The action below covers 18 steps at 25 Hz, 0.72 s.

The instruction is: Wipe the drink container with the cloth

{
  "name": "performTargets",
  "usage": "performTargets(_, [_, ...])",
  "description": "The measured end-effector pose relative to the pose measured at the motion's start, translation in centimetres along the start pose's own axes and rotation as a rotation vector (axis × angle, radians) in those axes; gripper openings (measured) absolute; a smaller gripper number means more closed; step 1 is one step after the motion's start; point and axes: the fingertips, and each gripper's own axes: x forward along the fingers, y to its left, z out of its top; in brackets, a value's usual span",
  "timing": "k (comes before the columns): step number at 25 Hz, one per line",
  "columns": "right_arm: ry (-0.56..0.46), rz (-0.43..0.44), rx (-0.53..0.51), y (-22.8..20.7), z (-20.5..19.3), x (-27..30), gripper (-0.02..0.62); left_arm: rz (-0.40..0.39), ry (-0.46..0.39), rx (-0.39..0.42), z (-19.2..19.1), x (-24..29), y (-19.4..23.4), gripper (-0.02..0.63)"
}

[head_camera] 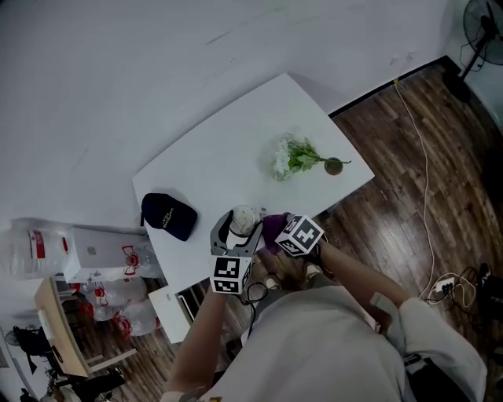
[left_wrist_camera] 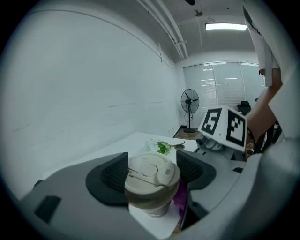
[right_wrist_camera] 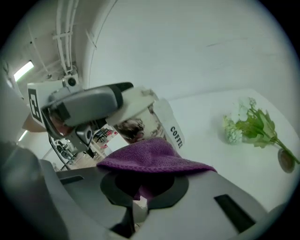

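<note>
A purple cloth (right_wrist_camera: 154, 158), clenched in the right hand-held gripper (right_wrist_camera: 144, 183), sat beside the coffee cup (left_wrist_camera: 152, 182) grasped by the left hand-held gripper (head_camera: 238, 228).

Cloth (right_wrist_camera: 154, 157) purple, nubby terry; cup (left_wrist_camera: 151, 185) lid matt plastic; table (head_camera: 228, 149) smooth white; floor (head_camera: 464, 180) glossy wood.

A white rectangular table (head_camera: 236, 141) stands on a dark wooden plank floor (head_camera: 377, 228). On the table lie a dark cloth cap (head_camera: 167, 215) near the left edge and a sprig of white flowers with green leaves (head_camera: 295, 157), well apart from it. A thin white cable (head_camera: 424, 180) runs over the floor to a power strip (head_camera: 444, 286). A black standing fan (head_camera: 483, 23) is in the far corner.
</note>
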Motion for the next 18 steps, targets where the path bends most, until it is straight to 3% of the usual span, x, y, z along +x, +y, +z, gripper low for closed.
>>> performTargets(6, [-0.172,-0.137,0.066,1.0,5.8,-4.6,0.039,0.008,0.005,-0.053,0.1,-0.3,0.9,0.334])
performTargets(12, [-0.290,-0.267,0.001,2.4,10.8,-10.2,0.040,-0.015,-0.123,-0.111,3.6,-3.6,2.9,0.332])
performTargets(18, [-0.416,-0.346,-0.104,6.1,15.9,-16.0,0.040,0.035,-0.201,-0.085,8.9,-7.7,6.5,0.201])
